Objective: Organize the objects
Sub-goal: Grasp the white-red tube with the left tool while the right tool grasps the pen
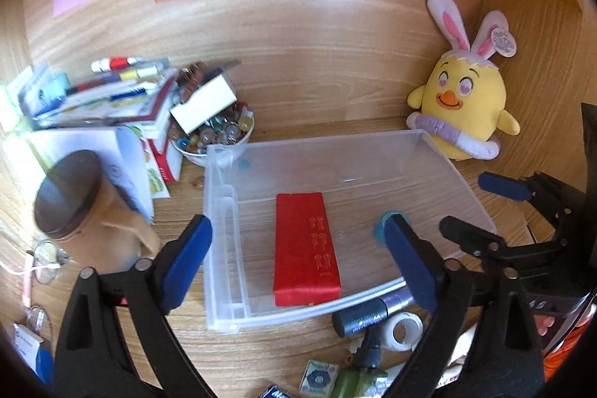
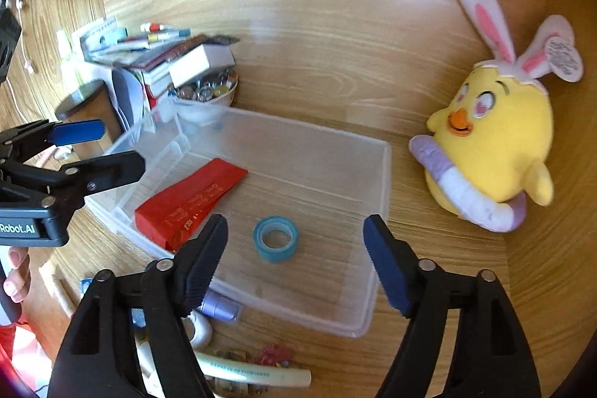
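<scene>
A clear plastic bin [image 1: 220, 234] [image 2: 377, 248] sits on the wooden desk. A red box [image 1: 304, 247] [image 2: 186, 200] lies inside it, and a blue tape roll [image 2: 276, 238] [image 1: 380, 224] lies on its floor. My left gripper [image 1: 298, 260] is open and empty, its fingers straddling the bin above the red box. My right gripper [image 2: 296, 260] is open and empty above the bin's near edge, over the tape roll. The right gripper also shows in the left wrist view [image 1: 481, 211], and the left gripper in the right wrist view [image 2: 93, 152].
A yellow chick plush [image 1: 462, 99] [image 2: 492, 152] sits at the back right. A bowl of marbles [image 1: 214, 133], stacked books [image 1: 112, 99] and a brown-lidded jar [image 1: 71, 196] stand left. A dark tube [image 1: 373, 314], white tape [image 1: 403, 331] and small items lie in front of the bin.
</scene>
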A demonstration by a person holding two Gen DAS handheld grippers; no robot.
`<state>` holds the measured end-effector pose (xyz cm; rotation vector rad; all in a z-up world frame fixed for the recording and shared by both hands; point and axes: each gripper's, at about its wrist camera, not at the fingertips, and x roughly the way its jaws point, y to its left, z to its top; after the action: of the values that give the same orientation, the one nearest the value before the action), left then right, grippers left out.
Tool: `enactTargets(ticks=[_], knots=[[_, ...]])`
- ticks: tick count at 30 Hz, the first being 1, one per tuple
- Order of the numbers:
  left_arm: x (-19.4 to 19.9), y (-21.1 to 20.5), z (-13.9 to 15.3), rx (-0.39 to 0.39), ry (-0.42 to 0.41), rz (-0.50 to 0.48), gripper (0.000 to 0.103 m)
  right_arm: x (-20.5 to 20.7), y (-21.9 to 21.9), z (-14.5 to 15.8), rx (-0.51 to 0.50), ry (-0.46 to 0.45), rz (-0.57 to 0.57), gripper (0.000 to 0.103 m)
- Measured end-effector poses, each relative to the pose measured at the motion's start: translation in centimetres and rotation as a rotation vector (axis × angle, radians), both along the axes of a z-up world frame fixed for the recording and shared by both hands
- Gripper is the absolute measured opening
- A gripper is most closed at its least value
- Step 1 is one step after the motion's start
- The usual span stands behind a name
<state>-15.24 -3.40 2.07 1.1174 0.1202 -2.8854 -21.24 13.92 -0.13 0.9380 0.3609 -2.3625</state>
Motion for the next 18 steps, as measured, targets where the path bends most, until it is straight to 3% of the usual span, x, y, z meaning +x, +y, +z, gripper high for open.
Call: enactTargets(ticks=[4,11,18], knots=[[1.8,0.5,0.8,-0.023,0.022,-0.004,0.100,1.3,1.3,1.0,-0.024,0.019,-0.008,0.082],[5.0,0.8,1.2,-0.012,0.045,-0.004,0.102,4.3,3.5,2.2,-0.059,0.045,-0.017,0.083],[7.9,0.6,-0.7,-0.034,0.007,0.008,0.102,6.5,5.4,1.3,-0.084,0.021,-0.035,0.084]])
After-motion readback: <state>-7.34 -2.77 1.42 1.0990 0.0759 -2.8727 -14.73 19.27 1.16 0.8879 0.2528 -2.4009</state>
